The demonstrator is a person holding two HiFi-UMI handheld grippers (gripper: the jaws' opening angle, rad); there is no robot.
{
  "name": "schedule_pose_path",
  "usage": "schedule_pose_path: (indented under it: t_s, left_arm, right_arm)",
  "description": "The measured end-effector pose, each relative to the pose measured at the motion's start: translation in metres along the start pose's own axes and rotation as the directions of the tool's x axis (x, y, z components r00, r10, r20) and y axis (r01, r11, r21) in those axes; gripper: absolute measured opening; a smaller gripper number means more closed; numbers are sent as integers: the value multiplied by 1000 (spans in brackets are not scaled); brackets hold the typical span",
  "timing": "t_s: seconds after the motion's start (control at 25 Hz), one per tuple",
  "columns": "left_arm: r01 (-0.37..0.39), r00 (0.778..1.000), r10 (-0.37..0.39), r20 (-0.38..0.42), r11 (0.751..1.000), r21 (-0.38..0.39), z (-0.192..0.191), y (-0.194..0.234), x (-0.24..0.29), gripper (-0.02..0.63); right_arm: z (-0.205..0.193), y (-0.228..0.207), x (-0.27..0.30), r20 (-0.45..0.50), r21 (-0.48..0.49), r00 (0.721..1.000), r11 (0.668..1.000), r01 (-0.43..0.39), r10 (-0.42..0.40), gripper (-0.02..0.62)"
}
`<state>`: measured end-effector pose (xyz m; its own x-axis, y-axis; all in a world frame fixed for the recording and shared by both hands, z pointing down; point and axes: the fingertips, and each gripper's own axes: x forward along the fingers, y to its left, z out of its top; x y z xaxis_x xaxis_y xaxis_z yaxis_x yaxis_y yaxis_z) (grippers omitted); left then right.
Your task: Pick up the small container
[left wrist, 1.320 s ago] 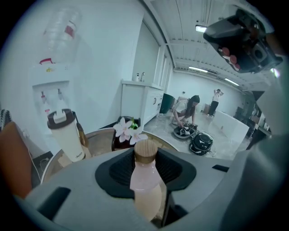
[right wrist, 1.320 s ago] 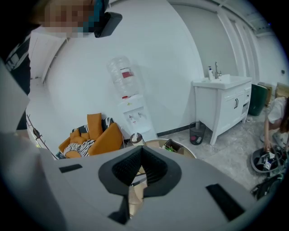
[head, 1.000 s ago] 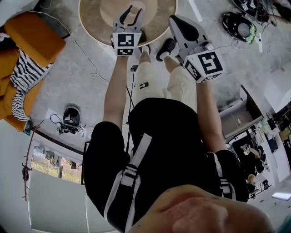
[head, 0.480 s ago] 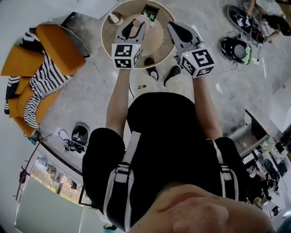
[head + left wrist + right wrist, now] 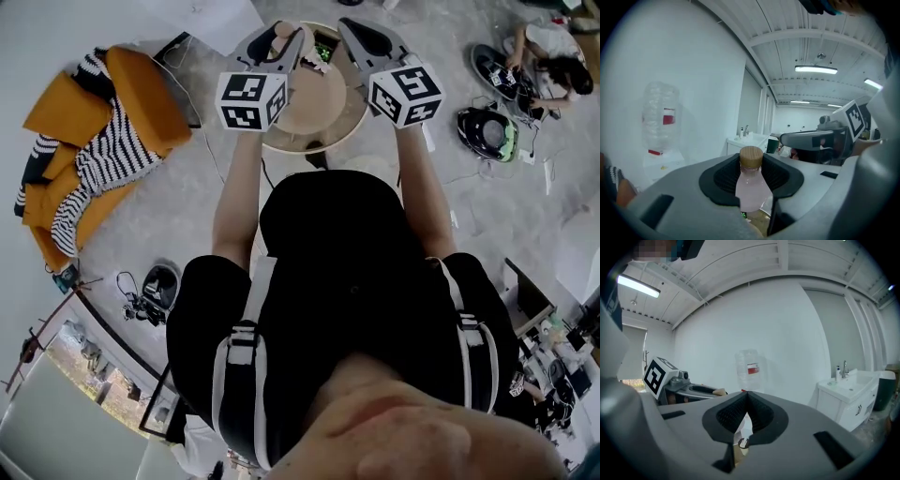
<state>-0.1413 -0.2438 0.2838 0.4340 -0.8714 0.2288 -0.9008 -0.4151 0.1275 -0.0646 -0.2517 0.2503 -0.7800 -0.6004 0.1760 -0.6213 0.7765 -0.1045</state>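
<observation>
My left gripper [image 5: 753, 177] is clamped on the small container [image 5: 752, 190]. The jaws sit approx. mid-open bc the bottle body fills the gap, w/ ribbed black rubber pads [image 5: 724, 178] pressing it from both sides. It's a little clear bottle w/ rounded shoulders and pale pink liquid inside. Its squat cylindrical cap [image 5: 751, 157] has a tan, wood-like finish. The bottle stands upright btwn the jaws, cap poking above the pads. The gripper shells are smooth grey moulded plastic. Thru the gap under the bottle I get a sliver of the round table [image 5: 323, 103], a circular light-wood top. In the head view the bottle lines up over that table's far edge. My right gripper [image 5: 747, 393] holds nothing: its tips touch, leaving only a narrow teardrop slit lower down btwn its ribbed pads. Beyond it is a water jug [image 5: 749, 367], translucent crinkled plastic w/ a red label. To the right is a boxy white sink unit [image 5: 846, 401] w/ a thin metal tap. On the mottled grey floor [image 5: 187, 206] is an orange cushioned seat [image 5: 141, 103] draped w/ a b/w striped cloth [image 5: 98, 164].
</observation>
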Motion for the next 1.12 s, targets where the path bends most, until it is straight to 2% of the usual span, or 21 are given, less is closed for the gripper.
schedule_pose_path:
  t_s: [0.2,0.48,1.12]
  left_arm:
    - [15,999,-14,36,1000,-14,41,-7,-12,146]
    - [-17,998,17,68,1000,-1,69,-7,-34,146]
    - [-18,997,18,81,1000,1,68,-12,-52,146]
  right_arm:
    - [28,3,5,22,-45,999,999,-22,23,3]
    - [44,15,-5,50,-28,998,999,-21,22,3]
    - [54,33,-16,52,-71,998,997,-21,25,3]
